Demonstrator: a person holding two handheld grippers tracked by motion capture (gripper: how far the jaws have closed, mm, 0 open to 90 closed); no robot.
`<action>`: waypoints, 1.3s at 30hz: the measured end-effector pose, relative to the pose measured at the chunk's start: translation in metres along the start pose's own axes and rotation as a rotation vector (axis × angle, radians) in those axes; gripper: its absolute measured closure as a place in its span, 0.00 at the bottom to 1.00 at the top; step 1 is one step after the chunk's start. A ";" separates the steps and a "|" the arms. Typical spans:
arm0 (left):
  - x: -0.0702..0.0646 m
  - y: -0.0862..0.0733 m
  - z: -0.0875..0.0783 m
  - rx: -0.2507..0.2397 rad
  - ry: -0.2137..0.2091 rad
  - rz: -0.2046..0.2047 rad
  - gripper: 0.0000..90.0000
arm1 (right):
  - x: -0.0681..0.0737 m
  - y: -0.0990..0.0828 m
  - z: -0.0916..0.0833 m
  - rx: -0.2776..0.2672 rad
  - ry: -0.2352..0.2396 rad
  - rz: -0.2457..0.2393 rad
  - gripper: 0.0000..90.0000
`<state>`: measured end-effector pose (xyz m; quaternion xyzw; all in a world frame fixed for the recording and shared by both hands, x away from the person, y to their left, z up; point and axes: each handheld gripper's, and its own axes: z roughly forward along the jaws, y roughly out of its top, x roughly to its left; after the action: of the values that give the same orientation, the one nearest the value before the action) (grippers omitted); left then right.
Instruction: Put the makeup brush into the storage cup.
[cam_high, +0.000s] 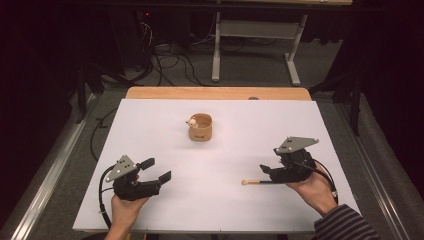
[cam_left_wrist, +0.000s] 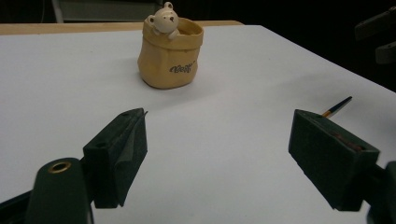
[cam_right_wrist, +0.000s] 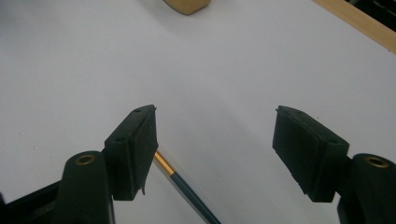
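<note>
- Right gripper (cam_high: 267, 161): jaws wide, nothing pressed between the pads.
- Paintbrush (cam_high: 260, 182) lies flat on the white table (cam_high: 165, 210), running under the right gripper's left-hand jaw, between the jaws.
- Left gripper (cam_high: 156, 170): jaws wide, empty.
- Bear-shaped pot (cam_high: 200, 127) stands well ahead of both grippers.

Soft overhead light brightens the white table (cam_high: 150, 200) against dim, near-black surroundings, shadows fall faint and short, and the pictures look slightly grainy, softest in both gripper views.
</note>
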<state>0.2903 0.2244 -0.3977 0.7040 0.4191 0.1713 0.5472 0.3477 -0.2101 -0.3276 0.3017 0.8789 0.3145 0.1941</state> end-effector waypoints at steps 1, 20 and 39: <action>0.000 0.000 0.000 0.000 0.000 0.000 0.23 | 0.000 0.000 0.000 0.000 0.000 0.000 0.36; 0.000 0.000 0.000 0.001 0.000 0.000 0.23 | -0.005 0.013 0.001 0.152 0.018 -0.069 0.38; 0.000 0.000 0.000 0.000 0.000 0.000 0.23 | -0.002 0.018 0.012 0.276 0.061 -0.108 0.39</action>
<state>0.2907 0.2243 -0.3979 0.7038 0.4193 0.1713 0.5472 0.3633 -0.1945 -0.3240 0.2683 0.9341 0.1889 0.1406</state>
